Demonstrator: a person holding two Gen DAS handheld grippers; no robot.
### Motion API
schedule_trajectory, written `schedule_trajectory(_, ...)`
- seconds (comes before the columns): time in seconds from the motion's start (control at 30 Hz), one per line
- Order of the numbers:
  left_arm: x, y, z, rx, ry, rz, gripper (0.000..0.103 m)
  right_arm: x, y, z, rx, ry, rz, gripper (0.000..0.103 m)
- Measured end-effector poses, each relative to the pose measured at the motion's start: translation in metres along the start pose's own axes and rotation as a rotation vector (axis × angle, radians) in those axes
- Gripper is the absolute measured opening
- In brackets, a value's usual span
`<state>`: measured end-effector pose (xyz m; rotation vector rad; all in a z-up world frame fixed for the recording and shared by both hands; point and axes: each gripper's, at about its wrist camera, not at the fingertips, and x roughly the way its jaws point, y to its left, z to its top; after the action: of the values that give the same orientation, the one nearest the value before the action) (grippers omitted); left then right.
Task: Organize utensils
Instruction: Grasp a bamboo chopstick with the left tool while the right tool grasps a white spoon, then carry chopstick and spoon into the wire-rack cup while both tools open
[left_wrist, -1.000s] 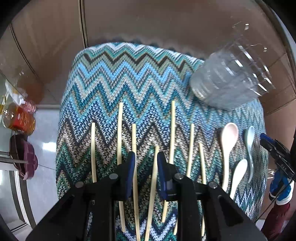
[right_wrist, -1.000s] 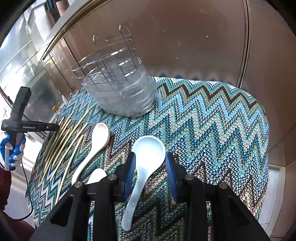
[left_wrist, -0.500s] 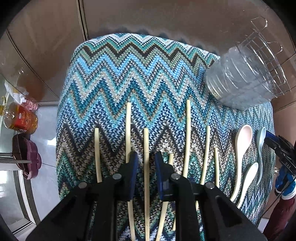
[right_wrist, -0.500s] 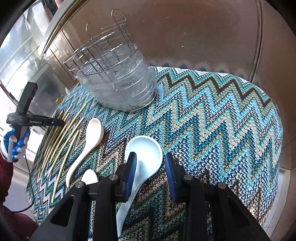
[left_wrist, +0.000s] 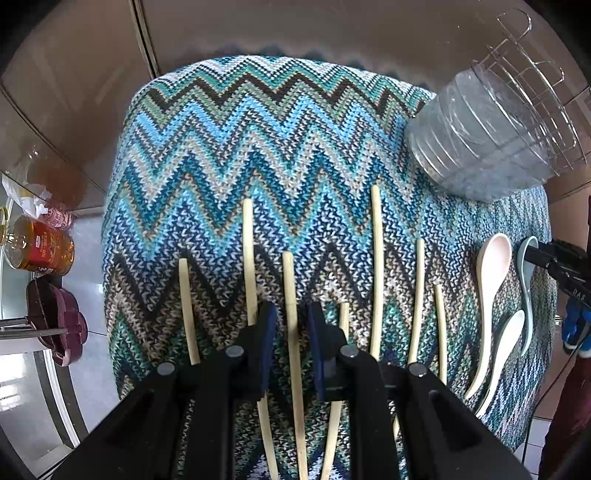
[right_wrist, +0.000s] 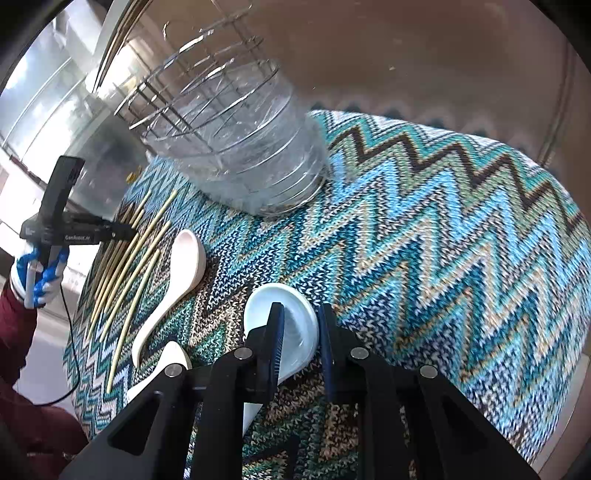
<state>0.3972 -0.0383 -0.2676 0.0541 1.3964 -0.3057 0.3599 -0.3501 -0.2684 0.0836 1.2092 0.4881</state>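
Observation:
Several pale chopsticks lie side by side on the zigzag cloth (left_wrist: 258, 147). My left gripper (left_wrist: 291, 325) points down over one chopstick (left_wrist: 290, 280). Its jaws are closing with the stick between them, and a gap shows on each side. It also shows at the left as the left gripper (right_wrist: 127, 233). The pale blue spoon (right_wrist: 299, 328) lies with its bowl under my right gripper (right_wrist: 301, 325). Those jaws are closing too: the left pad is inside the bowl and the right pad is against its outer rim. A white spoon (right_wrist: 184, 258) and a smaller spoon (right_wrist: 173, 354) lie to the left.
A clear plastic utensil holder (right_wrist: 240, 158) with a wire divider stands at the back of the cloth, also seen as the holder (left_wrist: 487, 147). Off the table's left edge are an oil bottle (left_wrist: 40, 247) and a dark purple dish (left_wrist: 59, 317). A gloved hand (right_wrist: 37, 273) holds the left gripper.
Both grippers have come down closer to the cloth. The left jaws narrowed around the chopstick. The right gripper moved forward over the spoon's bowl and its jaws narrowed sharply.

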Motion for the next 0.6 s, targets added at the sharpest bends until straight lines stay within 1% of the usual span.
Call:
schedule_trajectory(0.23, 0.008, -0.018, 0.006, 0.019, 0.001, 0.017, 0.008, 0.013, 0.016, 0.011, -0.071, 0.028, 0.014, 0.009)
schedule_trajectory(0.3, 0.008, -0.020, 0.004, 0.017, -0.003, 0.017, 0.006, 0.012, 0.022, 0.010, -0.092, 0.022, -0.007, 0.009)
schedule_trajectory(0.47, 0.008, -0.027, 0.000, 0.022, -0.021, 0.020, 0.005, -0.005, 0.036, 0.000, -0.114, -0.010, -0.057, 0.008)
schedule_trajectory(0.53, 0.001, -0.024, -0.003, 0.021, -0.033, 0.007, 0.005, -0.016, 0.042, -0.006, -0.120, -0.028, -0.091, 0.008)
schedule_trajectory(0.6, -0.009, -0.022, -0.010, 0.016, -0.064, -0.024, 0.005, -0.033, 0.044, -0.014, -0.121, -0.051, -0.125, 0.008)
